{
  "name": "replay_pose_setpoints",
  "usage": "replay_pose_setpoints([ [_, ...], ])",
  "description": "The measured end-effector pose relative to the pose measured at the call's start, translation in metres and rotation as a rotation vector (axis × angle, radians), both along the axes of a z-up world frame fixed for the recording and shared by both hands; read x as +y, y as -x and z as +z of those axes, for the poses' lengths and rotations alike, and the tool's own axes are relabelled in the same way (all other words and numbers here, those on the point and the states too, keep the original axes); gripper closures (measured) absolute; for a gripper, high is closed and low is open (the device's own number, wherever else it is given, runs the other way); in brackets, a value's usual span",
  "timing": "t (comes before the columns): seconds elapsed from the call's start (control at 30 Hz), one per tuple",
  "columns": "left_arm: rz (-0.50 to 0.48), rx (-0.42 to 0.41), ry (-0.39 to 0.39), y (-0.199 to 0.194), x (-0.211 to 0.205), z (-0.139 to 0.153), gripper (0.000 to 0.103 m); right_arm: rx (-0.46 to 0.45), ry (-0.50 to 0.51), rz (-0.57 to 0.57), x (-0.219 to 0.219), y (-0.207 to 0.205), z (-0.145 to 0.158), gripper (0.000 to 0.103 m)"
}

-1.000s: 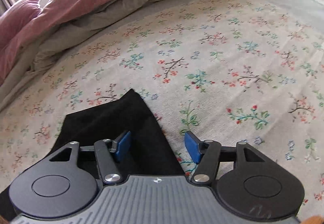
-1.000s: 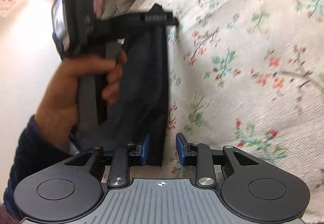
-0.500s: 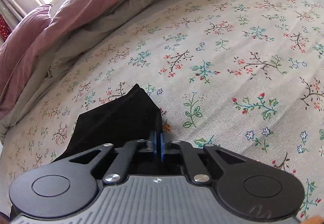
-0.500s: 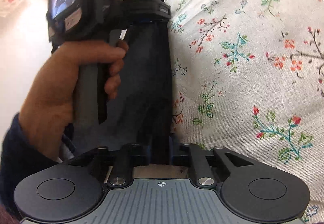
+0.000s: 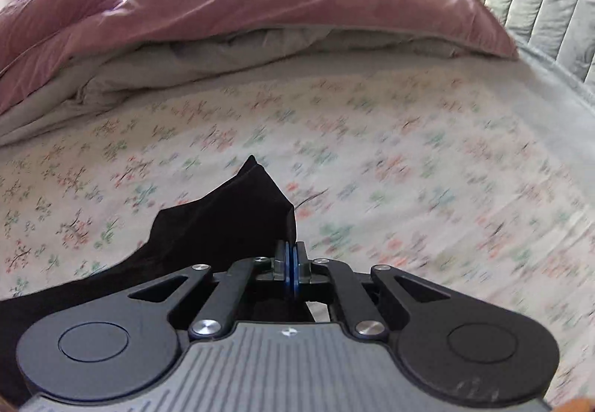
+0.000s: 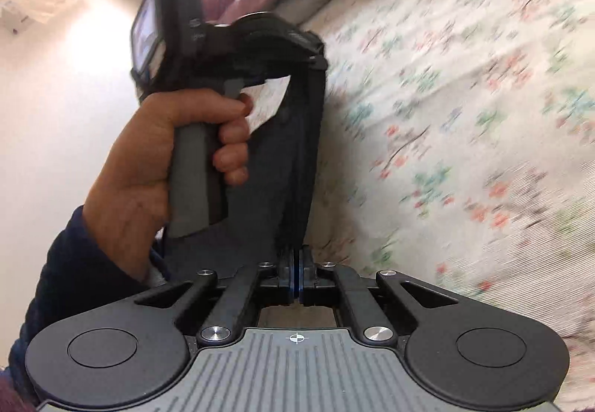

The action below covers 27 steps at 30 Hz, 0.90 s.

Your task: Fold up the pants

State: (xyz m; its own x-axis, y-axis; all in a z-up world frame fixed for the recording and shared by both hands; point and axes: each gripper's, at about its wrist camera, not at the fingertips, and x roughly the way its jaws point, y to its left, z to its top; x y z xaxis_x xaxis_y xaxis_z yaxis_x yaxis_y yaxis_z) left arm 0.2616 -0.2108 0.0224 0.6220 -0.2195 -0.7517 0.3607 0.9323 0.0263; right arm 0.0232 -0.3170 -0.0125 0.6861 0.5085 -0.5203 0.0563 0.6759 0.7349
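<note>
Both tools are clenched on the pants: the left tool pinches one edge, and the right tool pinches the same edge nearer the person, so the dark cloth hangs between them, lifted off the bed. I judge the fold is only begun; carrying over and laying flat remain. At 12 o'clock in the left view lies a pink duvet, with a window behind.
</note>
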Motion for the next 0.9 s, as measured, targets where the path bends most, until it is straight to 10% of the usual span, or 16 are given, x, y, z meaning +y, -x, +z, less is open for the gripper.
replay_pose_setpoints([
  [0.63,-0.082,0.058,0.064,0.023,-0.119,-0.030,0.073,0.088,0.129,-0.071,-0.120,0.067,0.000,0.089],
  [0.73,-0.084,0.038,0.063,0.029,-0.118,-0.024,0.073,0.059,0.137,-0.065,-0.120,0.060,0.006,0.073],
  [0.8,-0.087,0.033,0.064,0.031,-0.116,-0.020,0.073,0.050,0.162,-0.057,-0.118,0.052,0.005,0.044],
  [0.9,-0.096,0.038,0.070,0.030,-0.114,-0.018,0.073,0.063,0.186,-0.038,-0.111,0.029,-0.008,0.038],
])
